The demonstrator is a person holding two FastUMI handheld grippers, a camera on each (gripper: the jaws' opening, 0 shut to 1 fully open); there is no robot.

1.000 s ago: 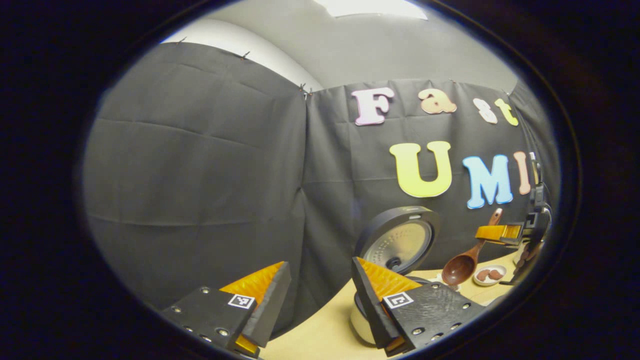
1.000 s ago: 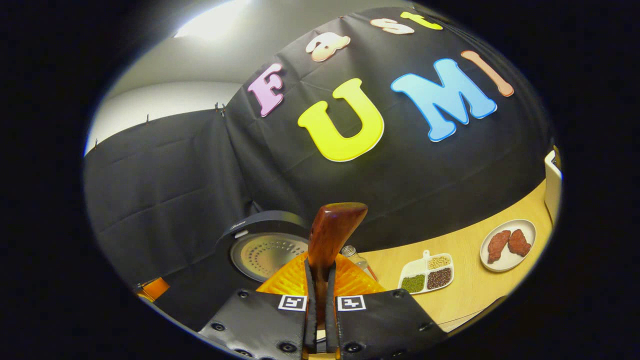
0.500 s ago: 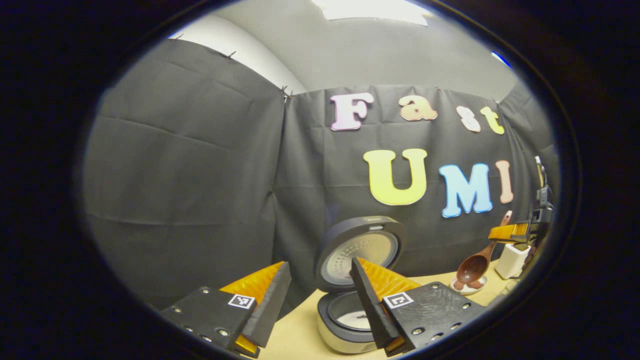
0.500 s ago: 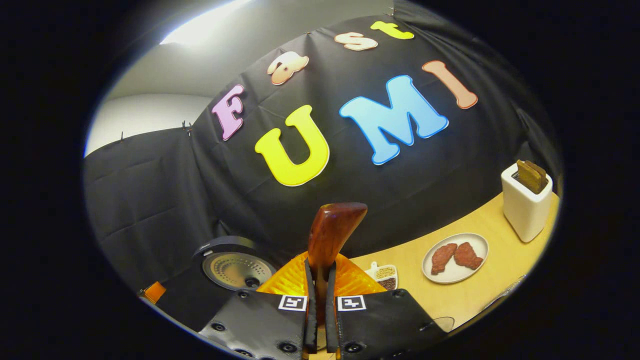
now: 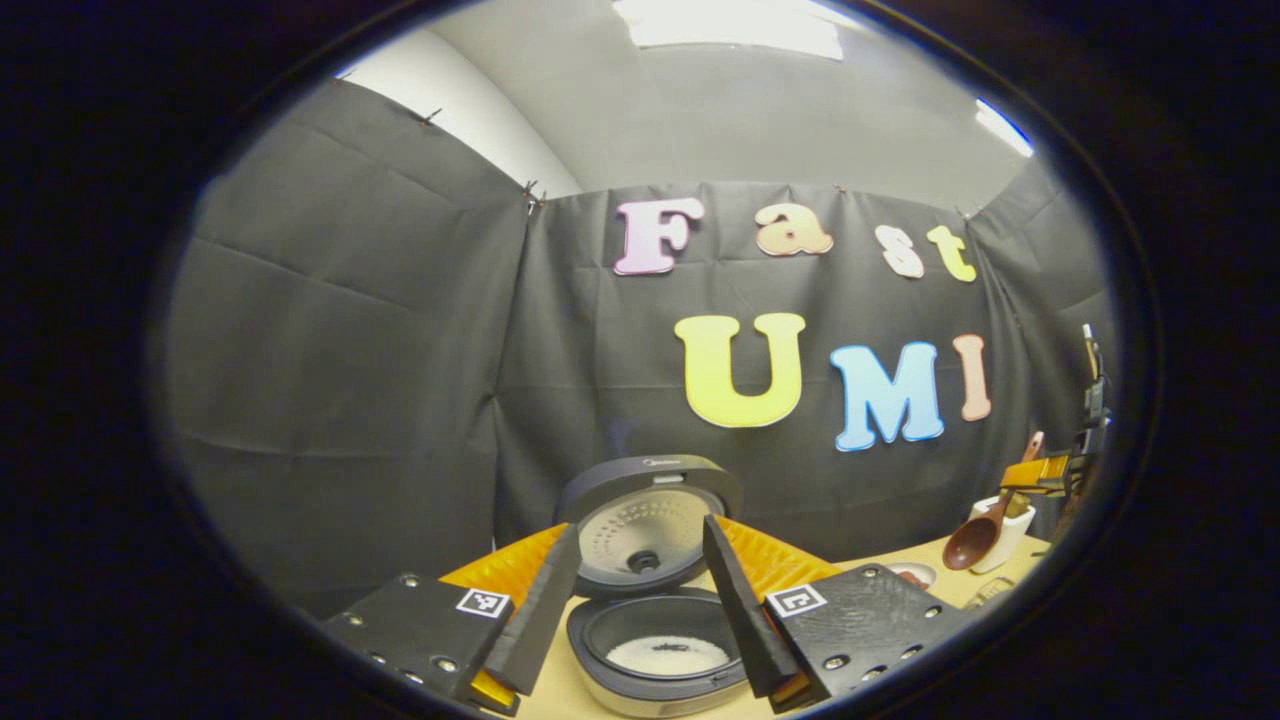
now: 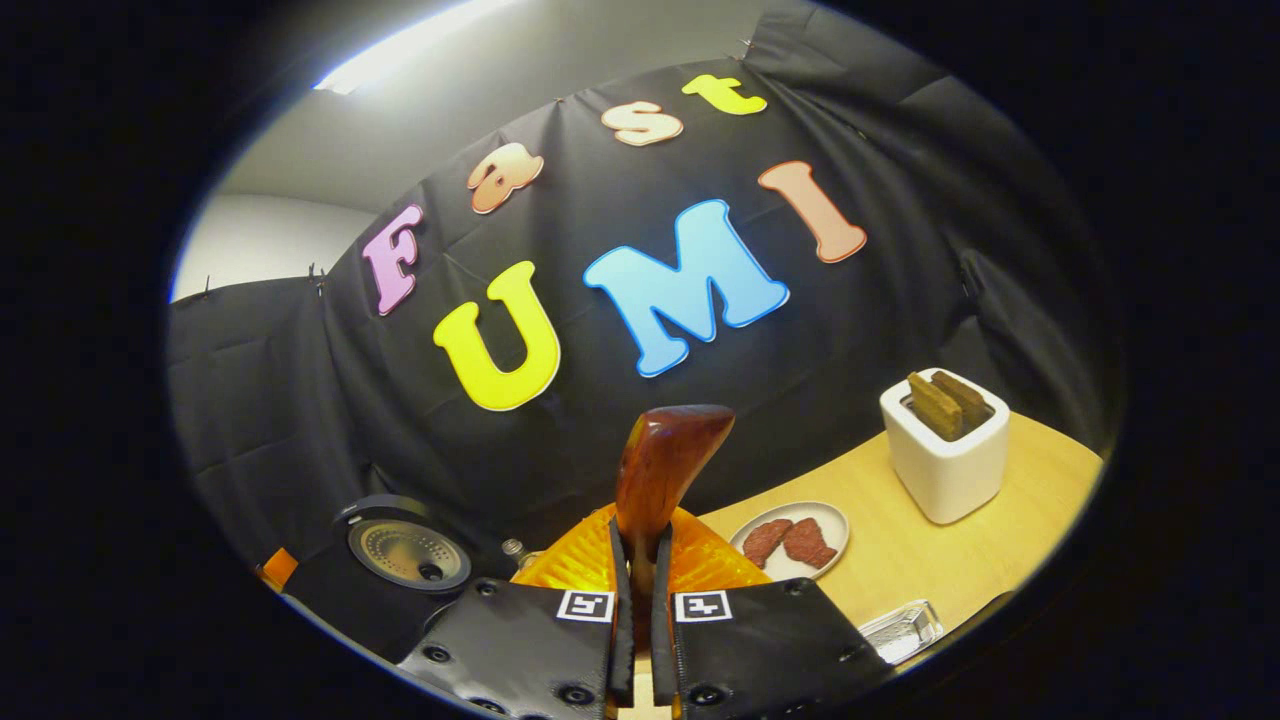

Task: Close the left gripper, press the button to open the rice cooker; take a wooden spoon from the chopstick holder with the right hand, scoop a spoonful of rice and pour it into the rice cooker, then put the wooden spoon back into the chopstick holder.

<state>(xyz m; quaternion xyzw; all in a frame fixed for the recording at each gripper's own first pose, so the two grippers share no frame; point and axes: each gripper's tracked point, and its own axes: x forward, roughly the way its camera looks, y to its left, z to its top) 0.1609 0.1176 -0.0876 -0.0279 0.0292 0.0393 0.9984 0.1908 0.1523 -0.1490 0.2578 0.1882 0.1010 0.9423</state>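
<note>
Since the earlier frame, the white square holder has come from the right edge toward centre. Right gripper clamps the glossy wooden spoon. Left gripper spread, framing the round rice cooker, lid up, lower centre.

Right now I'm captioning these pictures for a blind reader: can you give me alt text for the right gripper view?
The right gripper is shut on a wooden spoon's handle. Ahead on the wooden table stand a white chopstick holder and a plate of browned meat pieces; the rice cooker's open lid is at lower left.
</note>
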